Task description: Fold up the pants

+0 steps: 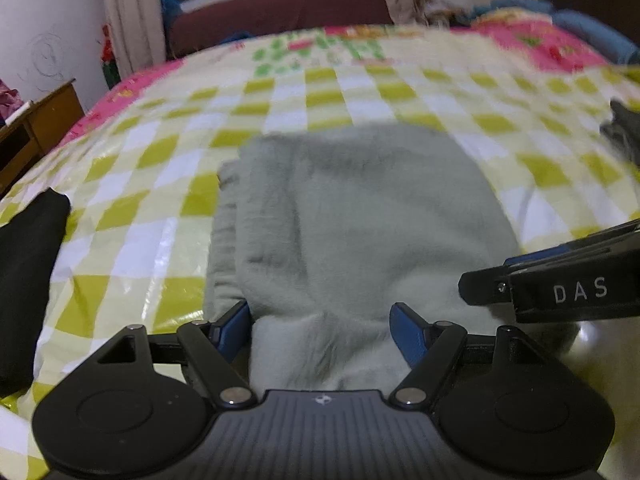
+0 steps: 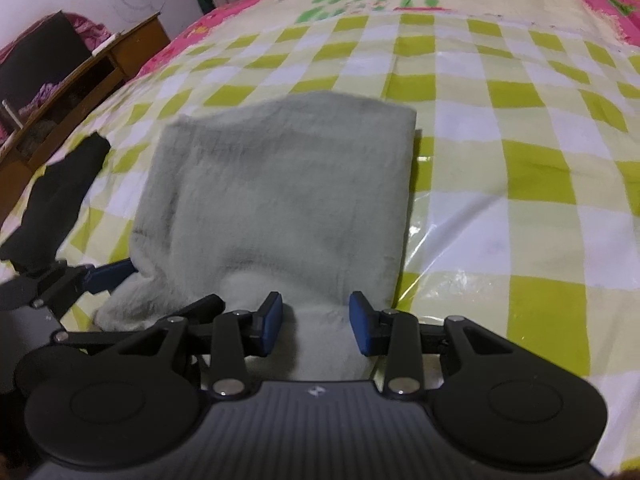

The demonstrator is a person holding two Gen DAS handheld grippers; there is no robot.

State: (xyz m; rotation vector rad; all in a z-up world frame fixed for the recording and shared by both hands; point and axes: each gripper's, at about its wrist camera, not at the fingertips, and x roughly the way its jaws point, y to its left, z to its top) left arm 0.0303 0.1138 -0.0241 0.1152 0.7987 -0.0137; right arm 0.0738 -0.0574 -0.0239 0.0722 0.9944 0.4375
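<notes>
Pale grey-green fuzzy pants [image 1: 352,208] lie folded into a thick rectangle on the checked bed cover [image 1: 140,200]. My left gripper [image 1: 322,328] stands wide at the near edge. A hump of the fabric rises between its blue pads [image 1: 236,328], and I see no pinch. In the right wrist view the same pants [image 2: 280,184] fill the middle. My right gripper [image 2: 316,320] straddles their near right corner, its jaws narrower, with a dark gap beside the left pad. Each gripper shows in the other's view: the right gripper [image 1: 500,292] at the right, the left gripper [image 2: 80,276] at the left.
A black garment [image 1: 28,272] [image 2: 60,192] lies at the bed's left edge. A dark grey garment [image 1: 624,132] sits far right. A wooden side table [image 2: 100,64] stands left of the bed, and a maroon headboard [image 1: 280,12] and curtains stand behind. A glossy plastic sheet [image 2: 520,160] covers the bed.
</notes>
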